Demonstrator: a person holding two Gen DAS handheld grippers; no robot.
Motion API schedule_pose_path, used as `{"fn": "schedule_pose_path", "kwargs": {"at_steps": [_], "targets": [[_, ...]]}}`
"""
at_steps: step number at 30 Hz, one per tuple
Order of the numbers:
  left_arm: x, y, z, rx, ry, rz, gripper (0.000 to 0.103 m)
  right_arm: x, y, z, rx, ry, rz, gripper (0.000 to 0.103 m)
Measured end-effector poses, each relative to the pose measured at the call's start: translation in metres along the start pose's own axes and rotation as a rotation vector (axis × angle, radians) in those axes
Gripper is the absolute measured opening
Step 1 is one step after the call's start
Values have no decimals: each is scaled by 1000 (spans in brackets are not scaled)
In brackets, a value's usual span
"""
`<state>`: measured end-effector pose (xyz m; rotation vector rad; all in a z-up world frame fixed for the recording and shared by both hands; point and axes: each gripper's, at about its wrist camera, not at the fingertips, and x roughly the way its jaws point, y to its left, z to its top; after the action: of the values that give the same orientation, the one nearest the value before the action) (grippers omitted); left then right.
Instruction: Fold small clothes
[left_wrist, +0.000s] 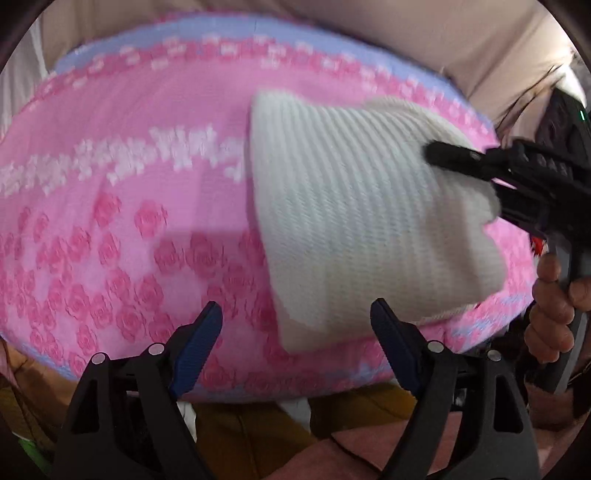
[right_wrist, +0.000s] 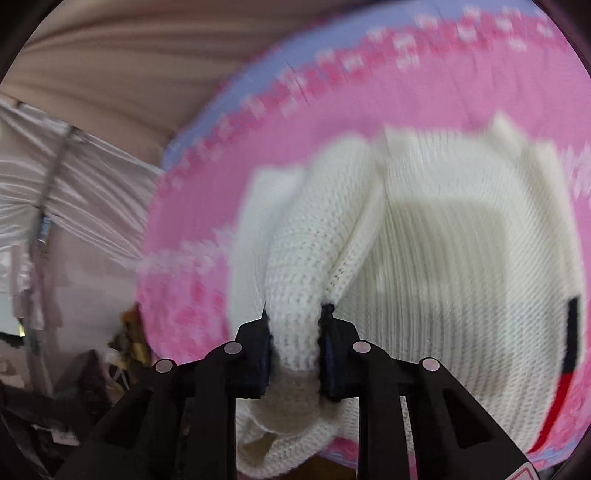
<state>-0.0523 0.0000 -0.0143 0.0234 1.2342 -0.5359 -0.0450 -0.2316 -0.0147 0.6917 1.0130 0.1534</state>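
Right hand-held gripper (right_wrist: 293, 332) pinching sweater (right_wrist: 443, 258)

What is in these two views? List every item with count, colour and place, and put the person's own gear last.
knit garment: one, white ribbed knit, partly folded on the right half of the blanket; a bunched part is pinched at its near right edge.
blanket: one, pink with rose pattern, white motifs and a pale blue border, spread under the garment.
curtain: one, pale and glossy, behind the blanket on the left of the right wrist view.
clutter: dark, blurred, low on the left of the right wrist view; cannot tell what it is.
left gripper: one, black with blue pads, open, empty, over the blanket's near edge.
right gripper: one, black, shut on the garment.
right hand: one, on the right gripper's handle.
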Motion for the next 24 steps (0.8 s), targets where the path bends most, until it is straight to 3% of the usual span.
{"fn": "schedule_pose_path", "kwargs": {"at_steps": [2, 5, 10, 14, 16, 18, 19, 24], "targets": [[-8, -1, 4, -11, -52, 1, 87, -40, 0, 5, -48, -97, -4, 21], [5, -6, 7, -13, -9, 13, 87, -72, -33, 5, -53, -153, -114, 21], [15, -22, 15, 18, 28, 35, 87, -41, -134, -18, 113, -58, -281, 22], [19, -33, 23, 38, 24, 60, 87, -53, -143, -29, 189, -119, -173, 33], [22, -39, 26, 52, 27, 65, 87, -64, -138, -33, 187, -131, -179, 44], [25, -45, 29, 67, 30, 67, 87, -75, -132, -41, 187, -129, -152, 62], [26, -48, 29, 78, 32, 69, 87, -80, -130, -49, 184, -124, -134, 65], [43, -57, 31, 82, 80, 72, 88, -71, -123, -92, 197, -50, -82, 68]]}}
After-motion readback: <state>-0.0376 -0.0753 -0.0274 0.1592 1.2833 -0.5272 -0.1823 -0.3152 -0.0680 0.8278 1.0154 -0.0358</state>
